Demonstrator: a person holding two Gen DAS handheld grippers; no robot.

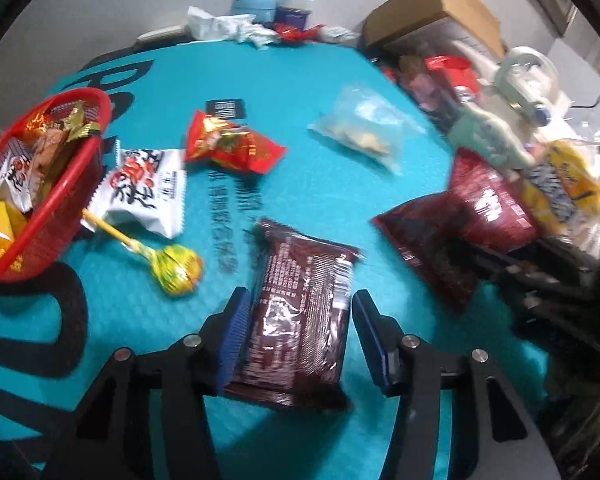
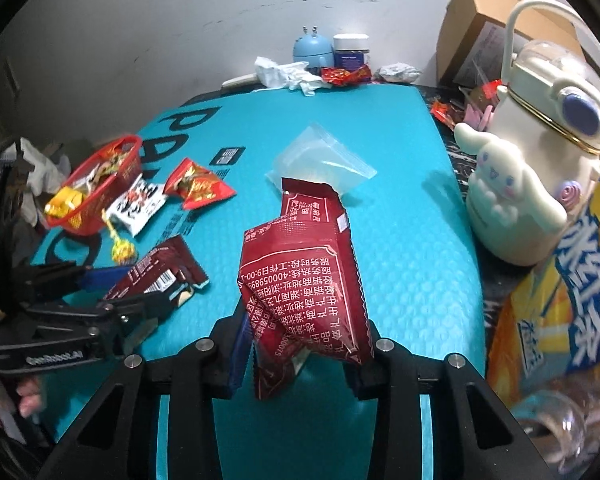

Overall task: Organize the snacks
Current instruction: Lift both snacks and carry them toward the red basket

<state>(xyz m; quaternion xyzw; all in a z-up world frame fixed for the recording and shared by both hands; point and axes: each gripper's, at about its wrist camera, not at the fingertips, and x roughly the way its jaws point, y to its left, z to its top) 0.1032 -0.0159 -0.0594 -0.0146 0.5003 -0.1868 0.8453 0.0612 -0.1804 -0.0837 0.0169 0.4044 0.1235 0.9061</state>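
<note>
**Two red packets at the claws, basket off to the left**

A dark brown-red packet (image 1: pixel 300 320) is being straddled by the left claw (image 1: pixel 296 340), whose blue-padded jaws are being held apart: the left pad is seen touching the packet's edge, while a gap is left at the right pad, so nothing is being clamped. In the right wrist view the same packet (image 2: pixel 156 276) is being shown lying flat on the teal counter (image 2: pixel 400 240), with the left claw (image 2: pixel 112 292) reaching in around its near end.

A crimson printed packet (image 2: pixel 308 280) is being gripped by the right claw (image 2: pixel 304 344), pinched between clenched jaws and lifted off the counter, its top standing upright ahead of the fingers. From the left wrist view this packet (image 1: pixel 460 220) is being seen to the right of the left claw, motion-blurred, and the right claw itself is only dimly made out there.

Ahead and to the left of the left claw, a red basket (image 1: pixel 60 208) is being shown holding several snacks, with a white packet (image 1: pixel 144 188) and a green-yellow lollipop (image 1: pixel 172 268) lying just beside it. Farther ahead, a red-orange snack bag (image 1: pixel 228 144) and a clear zip bag (image 1: pixel 364 128) are lying apart on the counter.

Only the right wrist view is giving a sharp look at a white character bottle (image 2: pixel 528 152) and a yellow drink pack (image 2: pixel 560 300) right of the right claw.
</note>
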